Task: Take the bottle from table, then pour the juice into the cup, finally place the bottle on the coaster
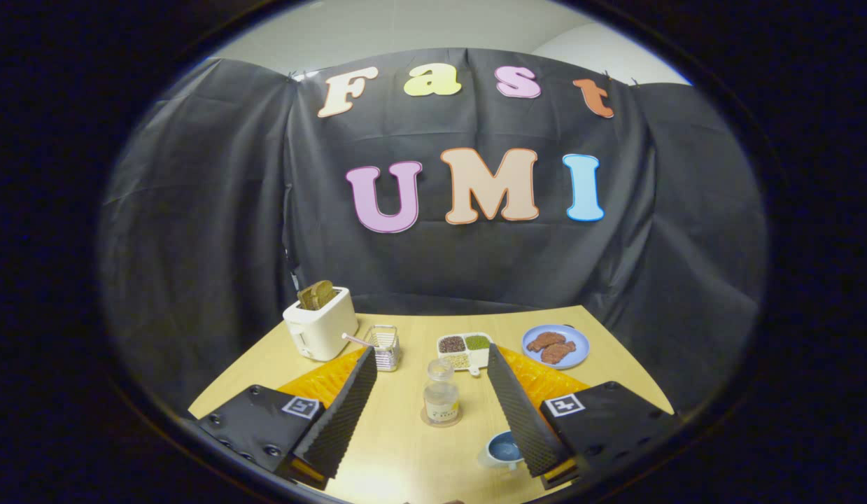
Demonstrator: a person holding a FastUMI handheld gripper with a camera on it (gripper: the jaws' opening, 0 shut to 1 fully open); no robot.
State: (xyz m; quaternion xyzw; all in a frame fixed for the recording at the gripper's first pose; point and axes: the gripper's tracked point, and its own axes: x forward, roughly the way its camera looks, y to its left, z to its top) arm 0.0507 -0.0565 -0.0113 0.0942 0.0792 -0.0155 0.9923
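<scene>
So the jaws (pixel 431 392) were spread wide, nothing between the pads, both ribbed black fingers (pixel 339 416) angling out over the desk (pixel 398 455). Dead ahead at 12 o'clock from the gap stood the bottle (pixel 441 393), upright, long axis vertical, cap on top and a pale liquid in the lower part. It was sitting on the coaster (pixel 440 420) (a round tan disc peeking out under its base), so judging from that alone it either hadn't been picked up yet or was already put back; I couldn't tell which. It sat about centered between the two fingers, no contact with either pad.

The cup (pixel 503 449) was down at roughly 4 o'clock from the bottle, blue inside, tucked right against the right finger's inner face and partly hidden by it. Whether anything was in it, no idea.

Further out: a little wire basket (pixel 385 346) at 10 o'clock, a divided dish of grains (pixel 464 350) at 1 o'clock just beyond the bottle, a white toaster (pixel 320 322) with bread sticking out past the basket, and a blue plate (pixel 555 346) with brown cookies off at 2 o'clock.

If a grab was next, I'd guess straight forward and squeeze, minding the cup.
</scene>
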